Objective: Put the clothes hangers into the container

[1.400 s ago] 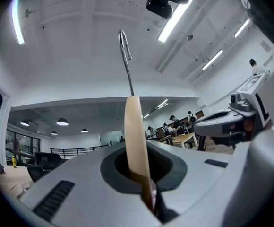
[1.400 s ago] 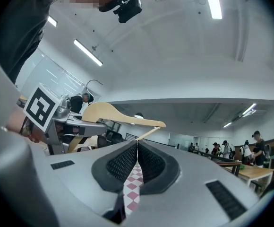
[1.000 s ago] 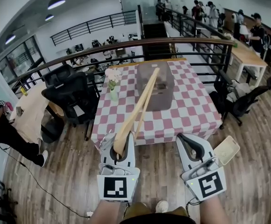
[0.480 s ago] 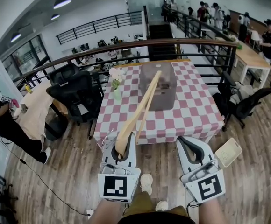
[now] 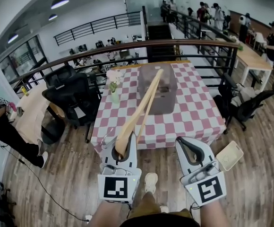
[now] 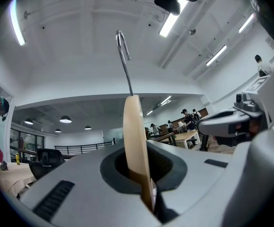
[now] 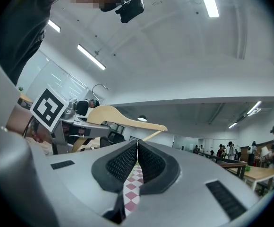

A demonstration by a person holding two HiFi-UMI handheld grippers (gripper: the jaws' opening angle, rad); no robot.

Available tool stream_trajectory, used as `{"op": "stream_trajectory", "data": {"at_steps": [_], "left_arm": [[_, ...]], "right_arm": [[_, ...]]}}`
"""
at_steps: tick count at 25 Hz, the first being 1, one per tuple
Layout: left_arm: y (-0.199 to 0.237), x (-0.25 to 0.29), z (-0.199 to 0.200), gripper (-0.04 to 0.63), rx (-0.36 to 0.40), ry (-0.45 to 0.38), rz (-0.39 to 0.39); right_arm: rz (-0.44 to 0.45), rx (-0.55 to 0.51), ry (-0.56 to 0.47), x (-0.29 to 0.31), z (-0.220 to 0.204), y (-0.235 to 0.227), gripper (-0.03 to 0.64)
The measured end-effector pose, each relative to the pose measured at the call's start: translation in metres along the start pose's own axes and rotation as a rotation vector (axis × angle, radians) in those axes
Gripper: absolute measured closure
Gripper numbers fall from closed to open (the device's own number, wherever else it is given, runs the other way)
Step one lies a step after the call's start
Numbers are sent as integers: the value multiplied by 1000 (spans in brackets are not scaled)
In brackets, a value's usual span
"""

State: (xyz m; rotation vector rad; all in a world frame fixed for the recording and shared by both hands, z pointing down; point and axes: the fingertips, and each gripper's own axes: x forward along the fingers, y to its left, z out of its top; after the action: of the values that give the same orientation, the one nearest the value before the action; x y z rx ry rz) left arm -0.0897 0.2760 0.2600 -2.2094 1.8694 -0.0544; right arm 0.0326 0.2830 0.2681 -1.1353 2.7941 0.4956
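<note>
Only the person's foot (image 5: 150,181), at the lower middle of the head view, has come forward a step; both grippers sit as they did a second ago. At lower left, the left gripper (image 5: 122,145) is clamped on one end of a wooden hanger (image 5: 139,110), which slants up toward the frame's centre. At lower right, the right gripper (image 5: 190,148) has its jaws pressed together on nothing. Beyond them stands the checked table (image 5: 193,117), with the container (image 5: 157,91) on its far half. The hanger's far end overlaps the container in the picture, though the grippers are short of the table edge. The step in hand looks like carrying the hanger in. Next, the left gripper would need to reach over the container's open top, lower the hanger and let go.
</note>
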Motion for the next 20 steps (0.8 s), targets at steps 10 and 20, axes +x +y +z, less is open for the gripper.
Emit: {"op": "stream_trajectory", "data": {"at_steps": [10,20], "left_arm": [[23,50,-17,584,11,15,-11],[51,121,-39,584,-21,37,-41]], "right_arm": [[-43,-4,49,41,-24,-35,583],[-63,-10,63,103,-46,-74,583]]}}
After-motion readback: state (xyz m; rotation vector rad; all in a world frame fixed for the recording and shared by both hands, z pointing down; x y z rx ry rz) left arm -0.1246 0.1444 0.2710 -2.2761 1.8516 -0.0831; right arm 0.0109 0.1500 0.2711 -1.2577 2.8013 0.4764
